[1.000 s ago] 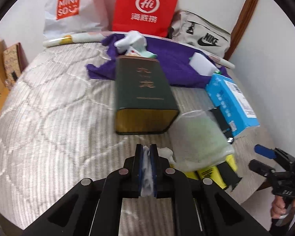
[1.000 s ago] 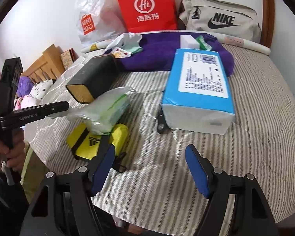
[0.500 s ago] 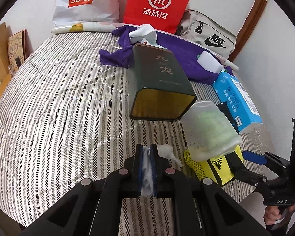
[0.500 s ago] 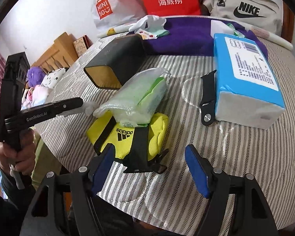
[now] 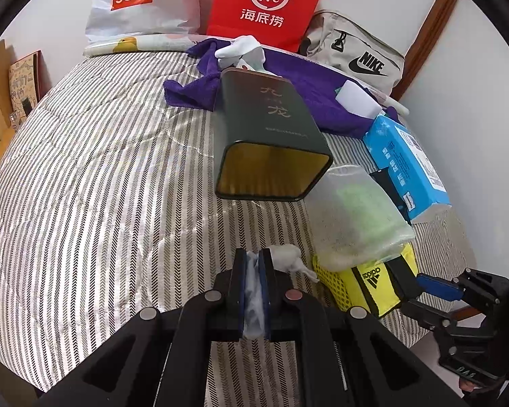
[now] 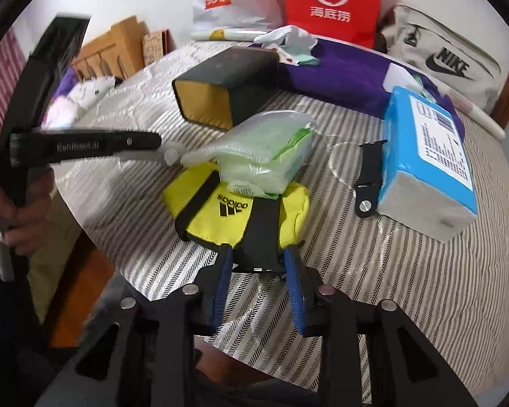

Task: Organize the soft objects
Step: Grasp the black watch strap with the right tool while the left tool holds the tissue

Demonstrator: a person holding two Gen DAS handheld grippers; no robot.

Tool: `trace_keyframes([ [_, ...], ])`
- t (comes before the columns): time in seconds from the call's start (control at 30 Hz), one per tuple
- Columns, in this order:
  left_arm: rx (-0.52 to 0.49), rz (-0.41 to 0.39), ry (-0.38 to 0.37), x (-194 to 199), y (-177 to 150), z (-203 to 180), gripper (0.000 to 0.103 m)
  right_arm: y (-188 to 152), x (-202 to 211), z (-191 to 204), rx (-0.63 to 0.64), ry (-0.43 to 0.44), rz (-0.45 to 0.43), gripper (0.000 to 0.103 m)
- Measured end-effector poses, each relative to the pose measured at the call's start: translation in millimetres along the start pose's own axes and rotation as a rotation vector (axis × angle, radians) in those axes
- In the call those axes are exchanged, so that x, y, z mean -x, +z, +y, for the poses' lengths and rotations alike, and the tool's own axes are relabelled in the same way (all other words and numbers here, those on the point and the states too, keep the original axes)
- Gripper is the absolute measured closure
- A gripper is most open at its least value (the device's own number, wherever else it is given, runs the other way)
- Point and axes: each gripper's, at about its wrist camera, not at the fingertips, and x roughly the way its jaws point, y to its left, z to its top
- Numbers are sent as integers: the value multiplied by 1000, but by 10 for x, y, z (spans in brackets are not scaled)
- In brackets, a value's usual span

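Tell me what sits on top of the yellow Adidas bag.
A clear plastic bag holding something pale green lies across the far half of the yellow Adidas bag. The plastic is cloudy, so its contents stay unclear, and the part of the yellow bag beneath it is hidden.

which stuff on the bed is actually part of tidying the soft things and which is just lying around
In play:
- plastic bag, pinched by the left gripper
- yellow pouch, right gripper closing on its black strap

Lying about:
- green tin
- blue packet
- purple towel
- red bag
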Motion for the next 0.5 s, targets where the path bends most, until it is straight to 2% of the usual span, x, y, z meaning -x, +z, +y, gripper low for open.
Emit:
trace_keyframes([
  [0.03, -1, 1, 0, 3, -4, 1, 95, -3, -2, 24, 14, -15, -6, 73],
  [0.07, -3, 2, 1, 5, -8, -2, 95, -7, 14, 29, 20, -18, -18, 77],
  [0.1, -4, 3, 3, 10, -13, -3, 95, -9, 49, 18, 20, -18, -31, 92],
  [0.17, -5, 5, 6, 8, -12, -1, 95, 6, 166, -56, -14, 8, -74, 96],
  [0.27, -2, 6, 1, 2, -8, -8, 95, 36, 251, -143, -43, 21, -104, 97],
  [0.5, -7, 12, -2, 6, -29, -26, 95, -71, 288, -339, -70, -29, -86, 96],
])
